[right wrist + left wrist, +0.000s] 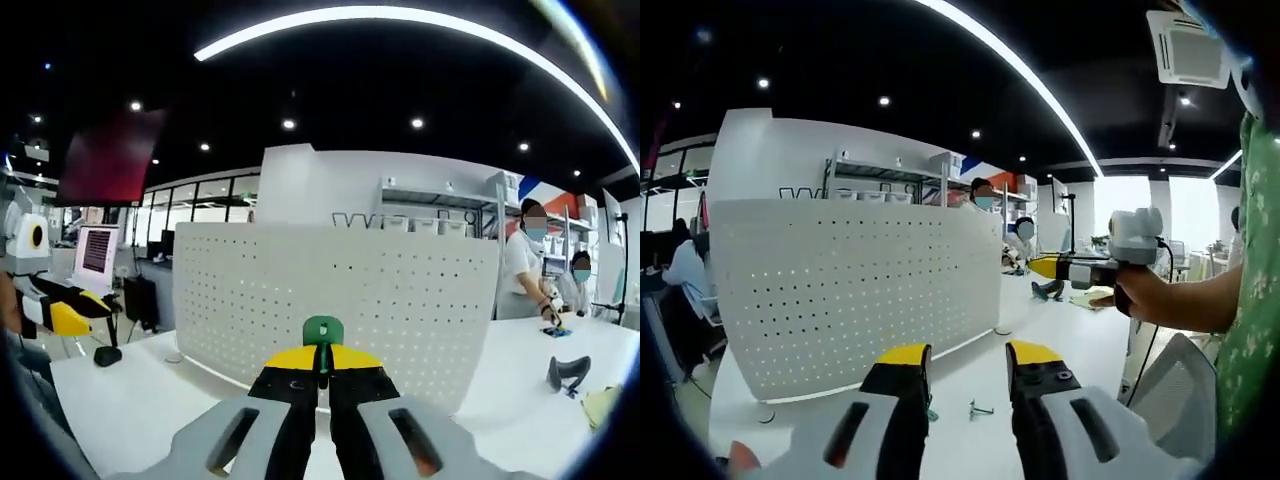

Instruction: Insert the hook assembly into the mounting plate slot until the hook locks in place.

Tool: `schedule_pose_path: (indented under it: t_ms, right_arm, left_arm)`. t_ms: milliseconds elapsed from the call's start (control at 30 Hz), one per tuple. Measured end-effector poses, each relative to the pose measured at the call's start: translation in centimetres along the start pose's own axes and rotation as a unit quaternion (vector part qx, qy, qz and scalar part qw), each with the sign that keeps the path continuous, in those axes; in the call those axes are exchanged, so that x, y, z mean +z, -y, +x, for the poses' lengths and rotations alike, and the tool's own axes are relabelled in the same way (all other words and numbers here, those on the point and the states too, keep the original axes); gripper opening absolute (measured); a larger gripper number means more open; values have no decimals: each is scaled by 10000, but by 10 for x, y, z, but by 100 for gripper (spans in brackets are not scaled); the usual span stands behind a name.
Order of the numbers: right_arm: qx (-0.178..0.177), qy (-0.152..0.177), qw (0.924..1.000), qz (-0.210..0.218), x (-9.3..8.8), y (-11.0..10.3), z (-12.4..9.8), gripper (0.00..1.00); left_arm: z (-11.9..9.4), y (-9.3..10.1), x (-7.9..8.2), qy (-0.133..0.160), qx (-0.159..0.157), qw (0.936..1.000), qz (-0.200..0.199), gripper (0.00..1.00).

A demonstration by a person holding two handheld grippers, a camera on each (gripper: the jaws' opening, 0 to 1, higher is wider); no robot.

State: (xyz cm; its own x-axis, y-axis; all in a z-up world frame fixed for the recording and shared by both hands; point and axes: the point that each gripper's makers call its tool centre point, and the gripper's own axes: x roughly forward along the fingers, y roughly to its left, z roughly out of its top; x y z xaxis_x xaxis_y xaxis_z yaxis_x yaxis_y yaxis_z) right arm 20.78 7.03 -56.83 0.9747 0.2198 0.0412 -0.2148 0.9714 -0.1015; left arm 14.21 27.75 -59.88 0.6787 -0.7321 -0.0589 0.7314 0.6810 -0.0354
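Risk: right gripper (320,372), jaws pinched on the green hook (322,332), misaligns with pegboard (330,300) holes; left gripper (968,365) gapes empty.

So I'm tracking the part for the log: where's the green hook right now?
In the right gripper view the green hook sits clamped between the right gripper's yellow-tipped fingers, bottom centre, in front of the white pegboard.

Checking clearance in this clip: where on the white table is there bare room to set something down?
Bare tabletop lies left of the pegboard, out to a dark object near the edge. In the left gripper view, bare table runs right of the pegboard's end. It is tighter by the small metal hook ahead of the jaws.
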Motion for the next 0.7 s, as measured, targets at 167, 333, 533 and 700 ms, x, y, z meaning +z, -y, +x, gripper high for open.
schedule_pose_path:
  t_ms: [167,333,533,700]
  right_arm:
    - [-91,88,9999,3,14,10,11,1]
    - [-147,177,9997,5,23,17,19,1]
    - [-190,187,9996,19,24,22,26,1]
    - [-215,164,9996,20,22,26,31,1]
  left_arm:
    - [1,-3,1,13,42,10000,-6,33]
    - [4,-3,-1,11,45,10000,-30,32]
    - [12,-3,1,16,24,10000,-50,33]
    - [19,-2,0,-40,-67,10000,14,36]
